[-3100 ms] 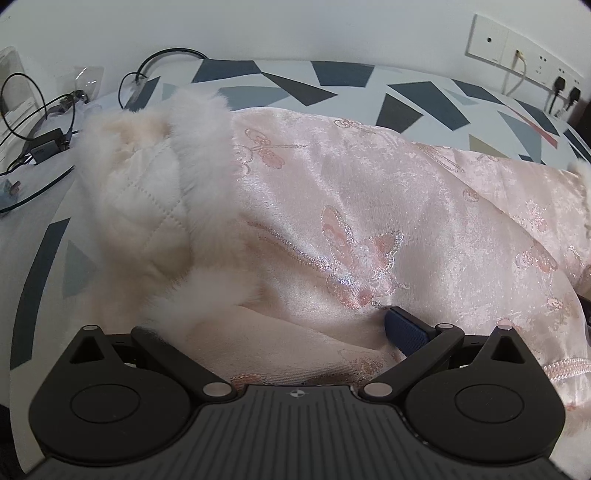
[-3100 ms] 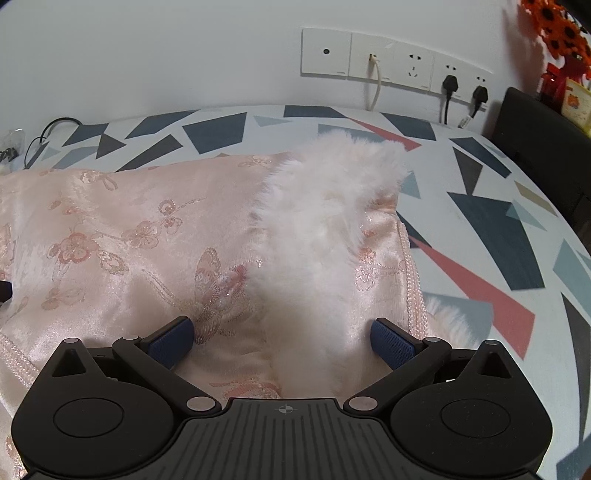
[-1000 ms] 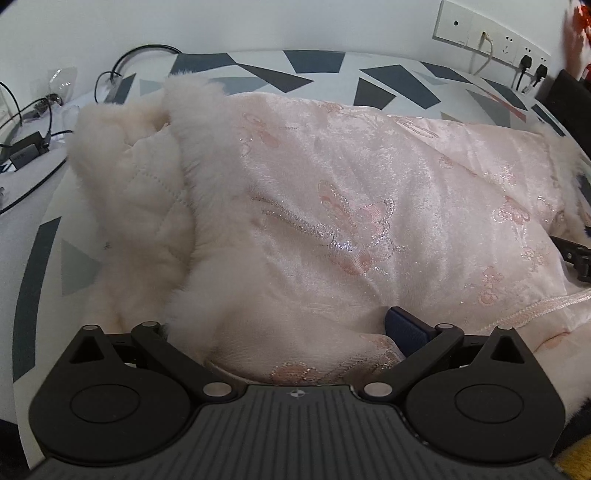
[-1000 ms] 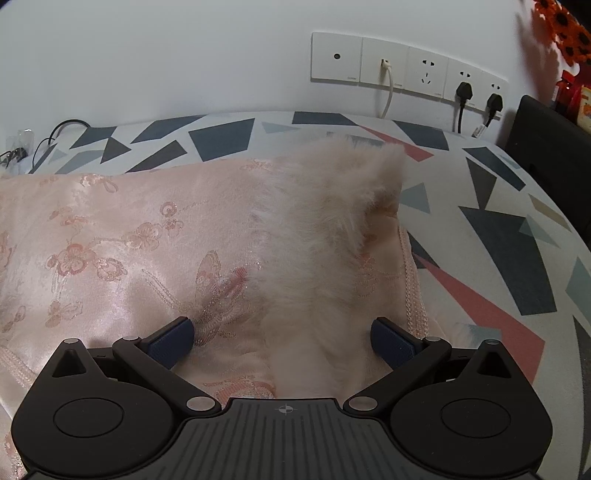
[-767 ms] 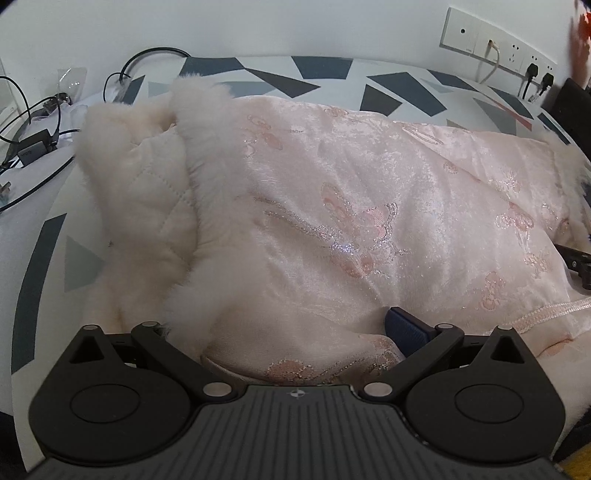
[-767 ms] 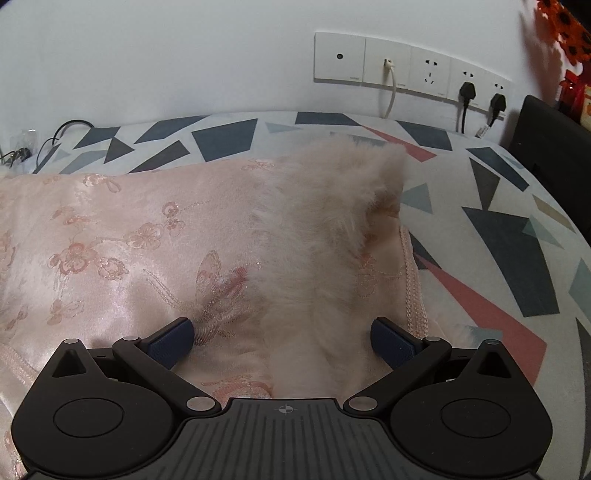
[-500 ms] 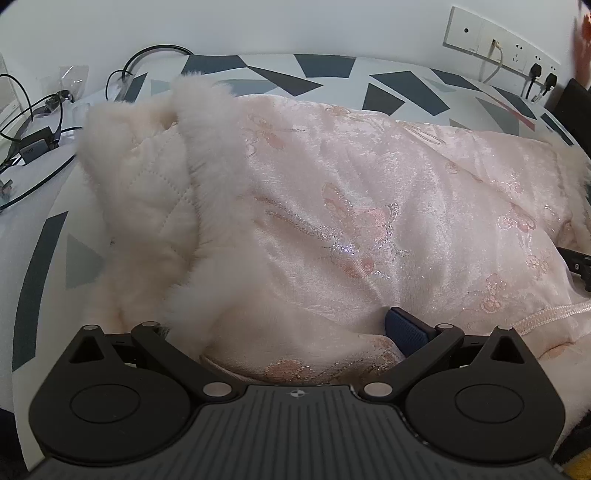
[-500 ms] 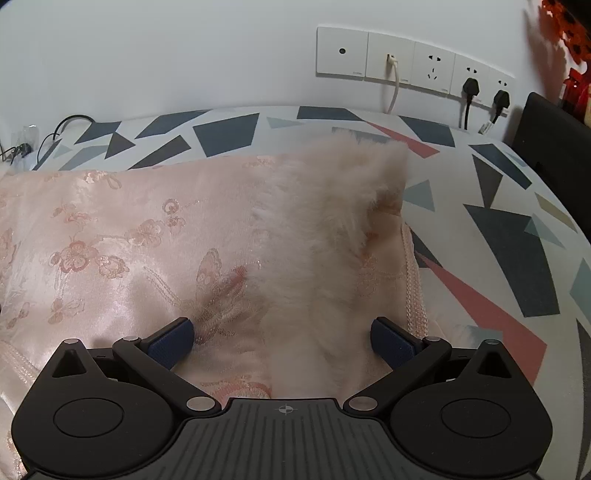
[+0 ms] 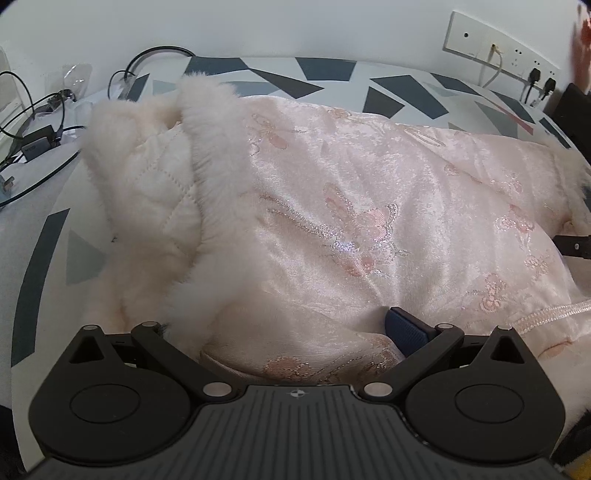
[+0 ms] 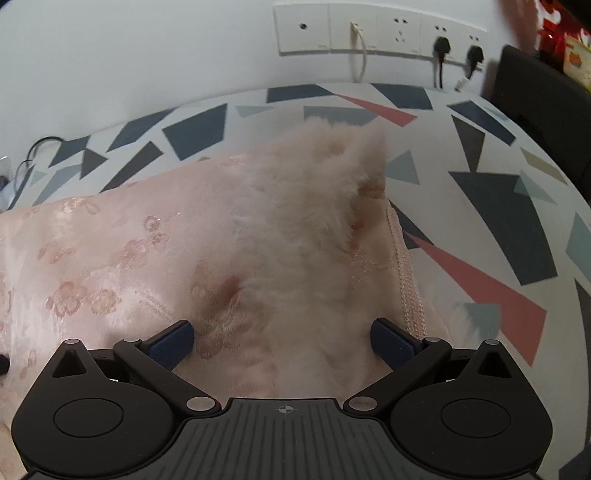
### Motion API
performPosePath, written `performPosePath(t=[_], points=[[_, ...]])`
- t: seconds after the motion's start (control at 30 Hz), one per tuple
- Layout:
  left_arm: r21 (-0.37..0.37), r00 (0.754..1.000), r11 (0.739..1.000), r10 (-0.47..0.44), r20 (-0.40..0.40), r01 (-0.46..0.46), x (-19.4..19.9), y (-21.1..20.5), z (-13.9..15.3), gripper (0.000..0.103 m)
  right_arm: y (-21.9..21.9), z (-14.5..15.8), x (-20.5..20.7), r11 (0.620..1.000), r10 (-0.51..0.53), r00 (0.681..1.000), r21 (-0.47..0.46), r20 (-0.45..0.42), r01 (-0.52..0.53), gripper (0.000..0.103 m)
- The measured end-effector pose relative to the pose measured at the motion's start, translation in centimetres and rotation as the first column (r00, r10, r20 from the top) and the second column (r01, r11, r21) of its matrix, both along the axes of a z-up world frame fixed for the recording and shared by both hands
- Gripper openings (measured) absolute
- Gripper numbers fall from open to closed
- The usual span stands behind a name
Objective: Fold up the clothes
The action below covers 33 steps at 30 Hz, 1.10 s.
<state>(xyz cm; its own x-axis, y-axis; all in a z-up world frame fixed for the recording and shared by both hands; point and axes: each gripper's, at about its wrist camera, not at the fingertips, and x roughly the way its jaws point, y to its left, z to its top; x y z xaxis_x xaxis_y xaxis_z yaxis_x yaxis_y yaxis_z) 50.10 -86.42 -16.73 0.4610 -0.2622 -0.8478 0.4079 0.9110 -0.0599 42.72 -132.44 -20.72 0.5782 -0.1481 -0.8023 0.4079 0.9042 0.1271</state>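
A pink satin jacket (image 9: 369,206) with embroidered butterflies, white fur trim (image 9: 218,155) and a quilted lining (image 9: 159,184) lies spread on the patterned table (image 9: 48,251). My left gripper (image 9: 284,332) is open at its near hem. Fabric is bunched between the fingers, and fur hides the left pad. My right gripper (image 10: 282,341) is open too, its blue pads (image 10: 173,341) either side of a furry cuff (image 10: 314,206) on the same jacket (image 10: 110,258). A black part of the right gripper (image 9: 574,245) shows at the right edge of the left wrist view.
Black cables and an adapter (image 9: 35,142) lie at the table's far left. Wall sockets (image 10: 376,31) with plugs and a white cord sit behind the table. A dark chair back (image 10: 543,107) stands at the right. Bare patterned tablecloth (image 10: 498,229) stretches right of the jacket.
The right wrist view has shifted and blurred slightly, and the furry cuff looks closer. The left gripper has barely moved. Both grippers stay open over the fabric.
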Motion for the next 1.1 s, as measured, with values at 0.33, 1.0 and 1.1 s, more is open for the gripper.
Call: performPosePath(t=[0.33,1.0,1.1], points=[[-0.098,0.997,0.992,-0.078,0.023,0.08,-2.2,0.8,2.4,0.103,-0.5,2.6,-2.1,1.0,0.026,0.992,0.005,0.12,-0.027,0.102],[-0.099,0.997,0.994,-0.045,0.057,0.051,-1.5,3.6,3.7,0.103,2.5,1.0,-1.5,0.983,0.171,0.984,-0.057,-0.045,-0.173,0.102],[-0.112,0.996,0.993,-0.022,0.085,0.031,-1.1,4.2,4.5,0.103,2.2,2.3,-1.3,0.99,0.135,0.991,-0.049,0.011,-0.134,0.102]])
